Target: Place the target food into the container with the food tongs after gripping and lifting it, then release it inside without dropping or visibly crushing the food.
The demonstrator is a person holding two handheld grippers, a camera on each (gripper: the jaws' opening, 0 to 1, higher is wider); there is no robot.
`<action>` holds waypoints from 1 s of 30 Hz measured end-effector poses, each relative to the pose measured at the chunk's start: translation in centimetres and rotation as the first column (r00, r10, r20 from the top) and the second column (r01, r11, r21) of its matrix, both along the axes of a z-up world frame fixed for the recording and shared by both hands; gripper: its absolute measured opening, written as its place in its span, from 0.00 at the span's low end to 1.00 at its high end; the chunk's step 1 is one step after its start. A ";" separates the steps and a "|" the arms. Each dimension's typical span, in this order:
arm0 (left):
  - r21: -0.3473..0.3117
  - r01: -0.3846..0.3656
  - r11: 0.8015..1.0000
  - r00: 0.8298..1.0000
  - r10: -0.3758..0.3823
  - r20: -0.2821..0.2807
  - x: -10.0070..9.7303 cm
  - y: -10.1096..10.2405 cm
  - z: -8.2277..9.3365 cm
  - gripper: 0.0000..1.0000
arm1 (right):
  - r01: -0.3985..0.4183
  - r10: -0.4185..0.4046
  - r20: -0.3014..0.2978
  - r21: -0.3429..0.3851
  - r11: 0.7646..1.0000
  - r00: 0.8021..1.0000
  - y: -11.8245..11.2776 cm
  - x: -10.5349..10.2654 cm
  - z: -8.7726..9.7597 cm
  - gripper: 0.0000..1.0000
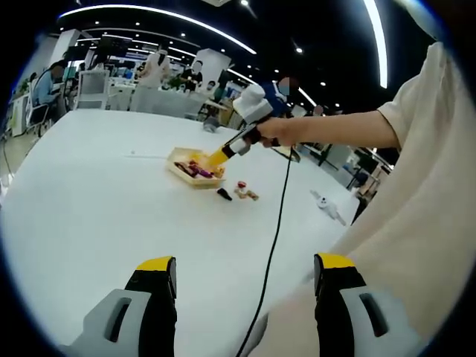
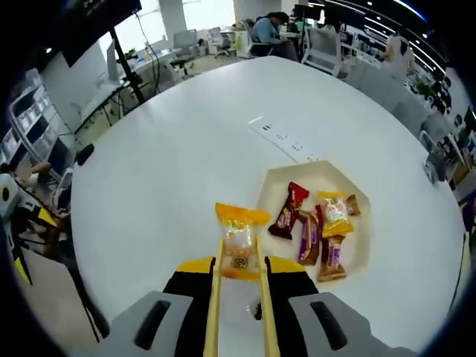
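My right gripper [image 2: 238, 269] is shut on a pair of yellow food tongs [image 2: 213, 309]. The tong tips pinch an orange-yellow wrapped snack [image 2: 239, 239], held in the air just left of a beige tray [image 2: 327, 178] that holds several wrapped snacks [image 2: 311, 236]. In the left gripper view a hand holds that right gripper [image 1: 251, 110], and the tongs [image 1: 218, 157] reach down over the tray [image 1: 181, 156]. My left gripper [image 1: 245, 266] is open and empty, low over the white table, well short of the tray.
A few loose snacks [image 1: 246, 193] and a dark piece [image 1: 224, 195] lie on the table beside the tray. A black cable [image 1: 274, 245] runs from the right gripper across the table. A white power strip [image 2: 286, 141] lies beyond the tray. Chairs and people stand at the table's far edge.
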State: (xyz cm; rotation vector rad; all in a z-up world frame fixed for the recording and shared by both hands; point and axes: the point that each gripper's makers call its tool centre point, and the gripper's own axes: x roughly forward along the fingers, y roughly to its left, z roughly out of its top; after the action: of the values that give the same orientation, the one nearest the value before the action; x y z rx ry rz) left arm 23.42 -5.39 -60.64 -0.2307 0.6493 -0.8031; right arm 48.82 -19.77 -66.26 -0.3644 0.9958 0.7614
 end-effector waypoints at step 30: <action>0.000 -0.001 1.000 1.000 0.001 0.013 0.1 0.2 0.3 0.75 | 0.067 -0.067 0.087 0.008 0.998 0.994 -2.3 4.1 4.5 0.25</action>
State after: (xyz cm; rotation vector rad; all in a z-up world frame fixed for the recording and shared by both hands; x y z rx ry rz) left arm 23.52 -5.23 -60.32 -0.2253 0.6374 -0.8034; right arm 52.96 -22.10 -61.80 -0.3555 0.9201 0.6817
